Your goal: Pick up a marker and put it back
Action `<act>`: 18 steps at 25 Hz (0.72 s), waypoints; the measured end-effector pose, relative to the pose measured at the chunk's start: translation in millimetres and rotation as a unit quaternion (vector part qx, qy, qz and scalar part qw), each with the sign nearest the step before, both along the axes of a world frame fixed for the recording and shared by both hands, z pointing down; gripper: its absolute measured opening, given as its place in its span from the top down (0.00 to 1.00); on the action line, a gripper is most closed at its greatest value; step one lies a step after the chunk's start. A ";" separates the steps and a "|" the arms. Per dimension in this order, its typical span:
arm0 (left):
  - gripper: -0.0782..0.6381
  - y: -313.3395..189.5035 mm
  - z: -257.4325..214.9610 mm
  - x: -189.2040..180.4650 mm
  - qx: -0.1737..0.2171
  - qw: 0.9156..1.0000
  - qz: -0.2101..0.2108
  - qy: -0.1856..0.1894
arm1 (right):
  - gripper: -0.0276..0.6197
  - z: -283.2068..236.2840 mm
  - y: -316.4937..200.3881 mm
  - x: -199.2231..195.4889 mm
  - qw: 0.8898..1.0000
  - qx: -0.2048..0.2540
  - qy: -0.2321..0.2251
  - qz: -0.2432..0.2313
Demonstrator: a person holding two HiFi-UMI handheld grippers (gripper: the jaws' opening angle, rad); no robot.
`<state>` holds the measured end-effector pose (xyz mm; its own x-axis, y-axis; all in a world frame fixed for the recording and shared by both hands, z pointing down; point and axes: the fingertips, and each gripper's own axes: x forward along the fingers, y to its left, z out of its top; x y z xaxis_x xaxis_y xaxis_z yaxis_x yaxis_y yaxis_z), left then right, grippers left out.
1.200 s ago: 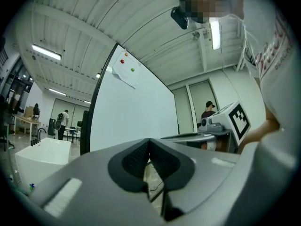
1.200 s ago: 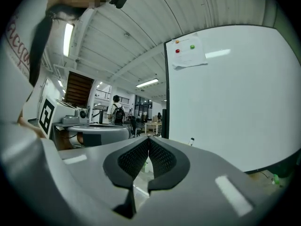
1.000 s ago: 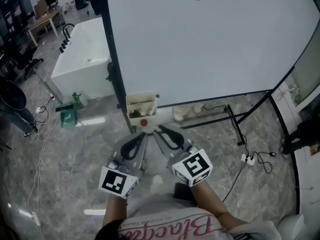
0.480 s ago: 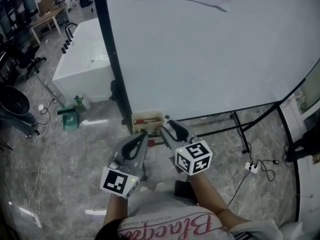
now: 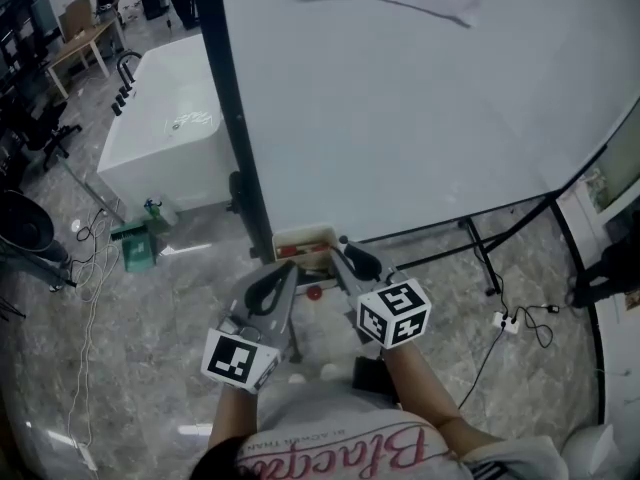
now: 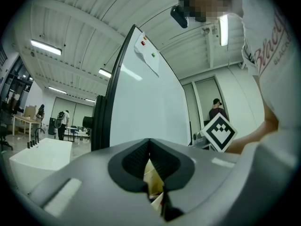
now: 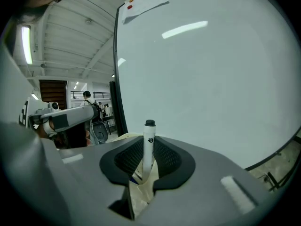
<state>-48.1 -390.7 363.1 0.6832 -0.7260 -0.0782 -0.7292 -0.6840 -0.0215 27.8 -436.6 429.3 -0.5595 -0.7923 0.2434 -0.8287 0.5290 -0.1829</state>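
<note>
**A:** Left gripper view first. What is the left gripper doing?

**B:** It is idle. Its jaws stand a slit apart with nothing in them, and only something cream shows through.

**A:** That would be the tray?

**B:** Likely. In the head view the tray sits at the foot of the whiteboard, just ahead of both grippers' tips.

**A:** And the marker?

**B:** The right gripper view shows the marker standing on end between the jaws of the right gripper. Its black cap is up and its long axis runs up along the pads. Those jaws are closing, with the pads against its lower barrel.

**A:** So the right hand is the nearer one?

**B:** Yes, it is on the marker, with the left just beside. The right forearm reaches forward, with the jaws pointing at the tray. A straight pull along the barrel looks like the next move.
</note>
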 end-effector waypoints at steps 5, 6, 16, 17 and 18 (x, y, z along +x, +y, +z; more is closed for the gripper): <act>0.89 0.6 -14.2 1.9 0.009 1.000 0.011 0.008 | 0.86 -28.5 10.7 -4.4 0.999 0.043 0.003 -0.010; 0.89 0.2 -18.5 2.8 0.013 1.000 0.012 0.011 | 0.86 -37.3 13.9 -5.2 0.998 0.056 0.002 -0.014; 0.90 6.6 -55.8 10.7 0.054 0.997 0.029 0.036 | 0.86 -128.3 46.9 -6.1 0.979 0.197 -0.044 -0.032; 0.90 6.3 -57.3 9.6 0.052 0.997 0.028 0.046 | 0.86 -131.0 48.8 -5.2 0.978 0.202 -0.044 -0.033; 0.90 6.0 -59.2 7.7 0.047 0.996 0.028 0.064 | 0.86 -131.9 50.2 -4.6 0.977 0.204 -0.044 -0.033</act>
<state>-40.5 -384.8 303.9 0.7022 -0.6729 -0.2328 -0.6911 -0.7227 0.0043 23.2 -386.5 297.4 -0.6178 -0.7743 -0.1370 -0.7803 0.6253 -0.0149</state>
